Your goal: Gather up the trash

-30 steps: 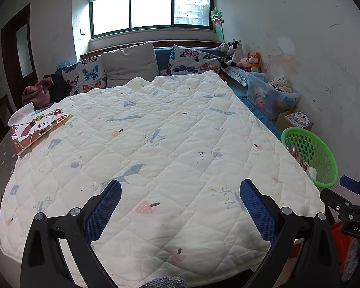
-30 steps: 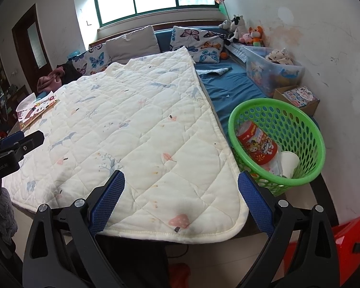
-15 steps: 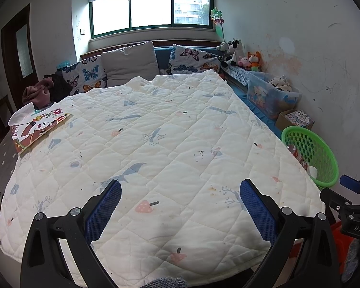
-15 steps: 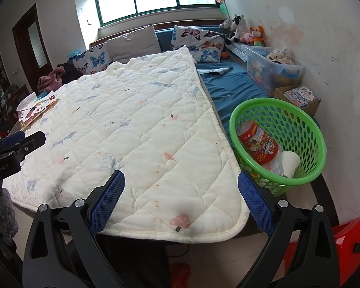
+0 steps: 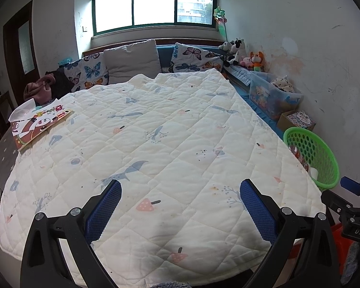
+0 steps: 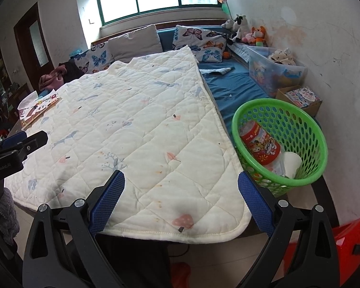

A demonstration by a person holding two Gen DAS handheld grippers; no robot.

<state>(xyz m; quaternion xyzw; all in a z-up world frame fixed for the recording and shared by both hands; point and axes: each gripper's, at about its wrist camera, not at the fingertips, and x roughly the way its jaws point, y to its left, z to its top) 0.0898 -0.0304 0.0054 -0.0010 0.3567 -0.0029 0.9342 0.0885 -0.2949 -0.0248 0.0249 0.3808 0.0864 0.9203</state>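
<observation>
Left gripper: jaws spread wide and empty, hovering over the near edge of the quilt.
Right gripper: likewise wide apart, gripping nothing, above the quilt's near right corner.
Green basket: stood just beside the quilt's right edge, at the bed's near right corner.
Trash: a red printed cup lay tilted inside the basket, a white paper cup touching it.
Picture book: rested at the quilt's left edge.
</observation>
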